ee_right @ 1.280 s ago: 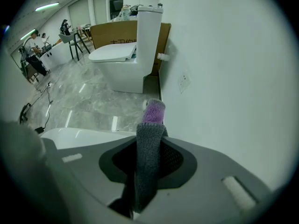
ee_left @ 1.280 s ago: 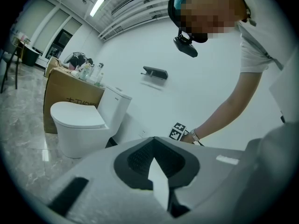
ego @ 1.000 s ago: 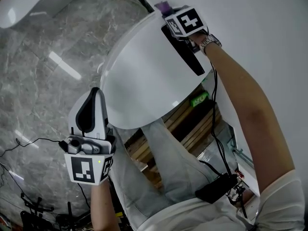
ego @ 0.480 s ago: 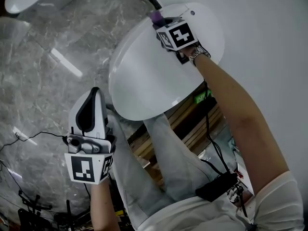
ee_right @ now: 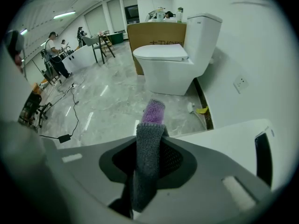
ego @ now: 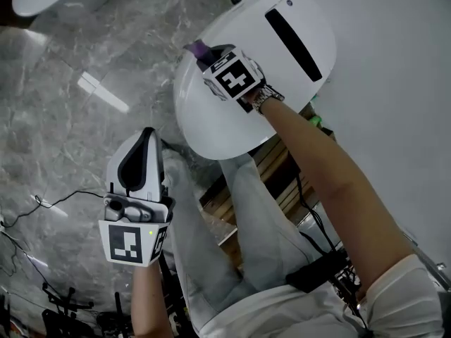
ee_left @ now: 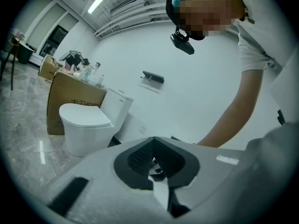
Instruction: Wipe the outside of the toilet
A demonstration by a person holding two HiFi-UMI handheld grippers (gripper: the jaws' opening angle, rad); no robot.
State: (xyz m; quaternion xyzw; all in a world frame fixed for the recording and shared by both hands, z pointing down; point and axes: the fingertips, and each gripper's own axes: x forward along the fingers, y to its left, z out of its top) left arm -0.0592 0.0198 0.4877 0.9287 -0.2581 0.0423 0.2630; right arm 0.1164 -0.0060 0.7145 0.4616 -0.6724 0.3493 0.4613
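White short sleeve (ego: pixel 403 294), lt-grey trousers (ego: pixel 262 220). Metal watch (ego: pixel 262 98) on R wrist. Blk cable (ego: pixel 304 196) down to blk box (ego: pixel 317 273) at waist. L gripper (ego: pixel 146 141), R gripper (ego: pixel 208 53): grey-white shells, blk/white marker cubes (ego: pixel 129 243).

floor (ego: pixel 63 125) left of toilet (ego: pixel 218 122): open | wall (ego: pixel 394 76) right: close | cable (ego: pixel 68 195) on floor

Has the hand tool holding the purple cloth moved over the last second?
Yes. The right gripper, with its cloth, has slid left across the toilet lid, off the black slot it covered earlier.
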